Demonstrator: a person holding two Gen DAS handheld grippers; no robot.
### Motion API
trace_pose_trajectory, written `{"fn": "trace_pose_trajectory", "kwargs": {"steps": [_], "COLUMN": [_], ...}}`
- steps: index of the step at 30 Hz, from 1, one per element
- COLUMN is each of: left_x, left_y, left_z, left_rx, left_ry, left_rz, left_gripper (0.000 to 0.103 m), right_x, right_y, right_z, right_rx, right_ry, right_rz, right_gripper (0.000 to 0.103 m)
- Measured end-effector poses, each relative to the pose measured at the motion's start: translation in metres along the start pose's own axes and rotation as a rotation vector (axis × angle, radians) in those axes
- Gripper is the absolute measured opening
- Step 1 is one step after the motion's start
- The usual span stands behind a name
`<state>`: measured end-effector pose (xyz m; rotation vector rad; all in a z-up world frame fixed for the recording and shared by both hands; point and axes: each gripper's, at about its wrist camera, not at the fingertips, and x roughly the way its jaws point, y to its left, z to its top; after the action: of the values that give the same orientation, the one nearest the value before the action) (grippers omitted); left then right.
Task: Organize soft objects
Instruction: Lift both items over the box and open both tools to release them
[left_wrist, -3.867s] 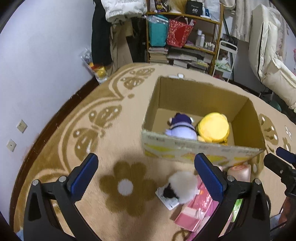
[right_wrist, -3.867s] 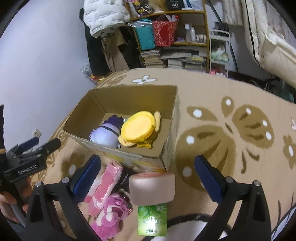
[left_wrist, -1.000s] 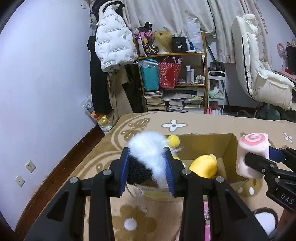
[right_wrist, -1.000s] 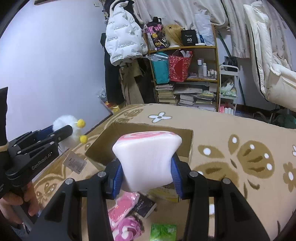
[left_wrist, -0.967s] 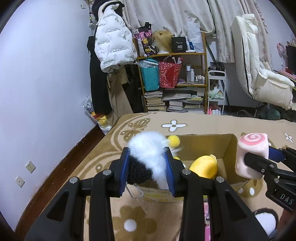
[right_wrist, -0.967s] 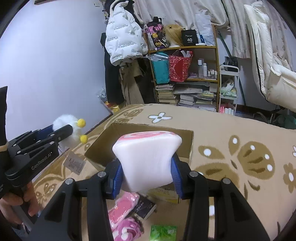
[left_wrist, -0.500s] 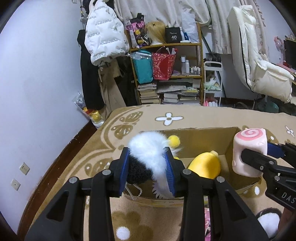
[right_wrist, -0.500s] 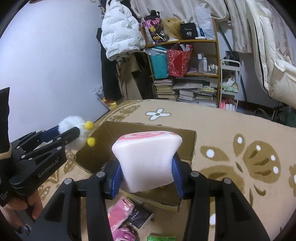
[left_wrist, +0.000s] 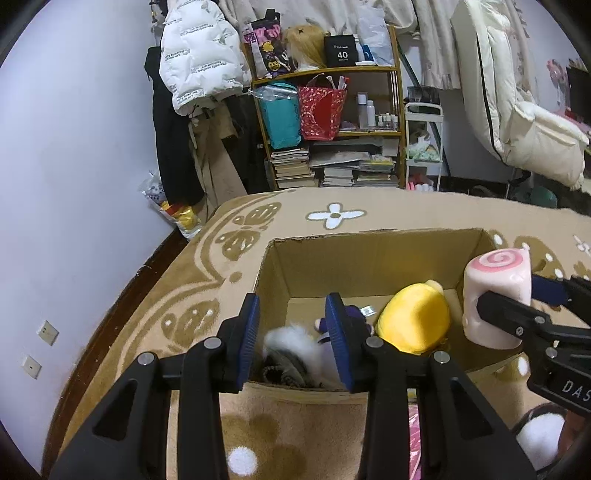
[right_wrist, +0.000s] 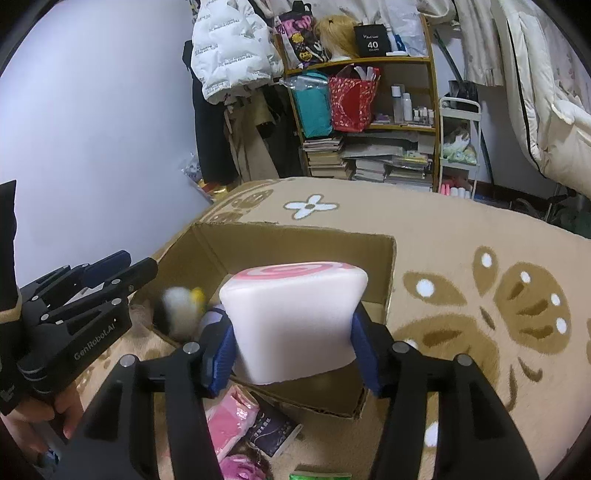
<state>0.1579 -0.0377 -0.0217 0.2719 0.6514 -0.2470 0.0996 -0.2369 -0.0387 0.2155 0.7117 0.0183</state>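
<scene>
Between the blue pads of the right gripper (right_wrist: 291, 354) sits the pink swirl roll (right_wrist: 295, 317), and the jaws are opening, so the roll is only lightly squeezed now. It hangs over the near right corner of the cardboard box (right_wrist: 388, 266). The left gripper (left_wrist: 293, 338) has its jaws a little apart with nothing held between them. The fluffy white toy (left_wrist: 291, 341) is blurry below it, low inside the near left part of the box, and looks to be dropping. A yellow plush (left_wrist: 413, 319) and a purple plush (left_wrist: 352, 314) already lie in the box. On the rug (right_wrist: 461, 236) just outside the near wall lie pink toys (right_wrist: 231, 413). The roll could hit the box edge and tip out onto the rug, because it is so close to that corner
</scene>
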Motion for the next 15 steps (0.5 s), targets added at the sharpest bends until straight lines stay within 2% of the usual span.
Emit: {"fn": "trace_pose_trajectory", "kwargs": {"steps": [1,3,7,9,10,11,13,15], "left_x": [0.0,-0.001,-0.006,-0.006,-0.006,-0.007,-0.009,-0.012], "left_y": [-0.001,-0.002,-0.001,0.0,0.001,0.001,0.002,0.004], "left_z": [0.0,-0.001,0.0,0.0,0.0,0.0,0.0,0.0], "left_rx": [0.007,0.012,0.009,0.005,0.004,0.002,-0.003,-0.004], "left_ry": [0.003,-0.003,-0.017,-0.015,-0.013,-0.013,-0.015,-0.015], "left_rz": [0.006,0.016,0.022,0.027,0.03,0.034,0.043,0.045], "left_gripper": [0.04,0.063,0.064,0.067,0.072,0.076,0.079,0.086], "right_x": [0.0,-0.001,-0.001,0.0,0.0,-0.001,-0.006,-0.009], "right_y": [0.0,0.0,0.0,-0.002,-0.003,-0.004,-0.005,-0.006], "right_z": [0.0,0.0,0.0,-0.001,-0.002,-0.002,-0.002,-0.001], "right_rx": [0.001,0.002,0.004,0.01,0.014,0.017,0.029,0.038], "right_ry": [0.001,-0.001,0.0,0.01,0.009,0.001,-0.018,-0.028], "right_rz": [-0.001,-0.001,-0.012,-0.02,-0.025,-0.024,-0.017,-0.016], "right_gripper": [0.062,0.063,0.069,0.076,0.085,0.09,0.093,0.097]}}
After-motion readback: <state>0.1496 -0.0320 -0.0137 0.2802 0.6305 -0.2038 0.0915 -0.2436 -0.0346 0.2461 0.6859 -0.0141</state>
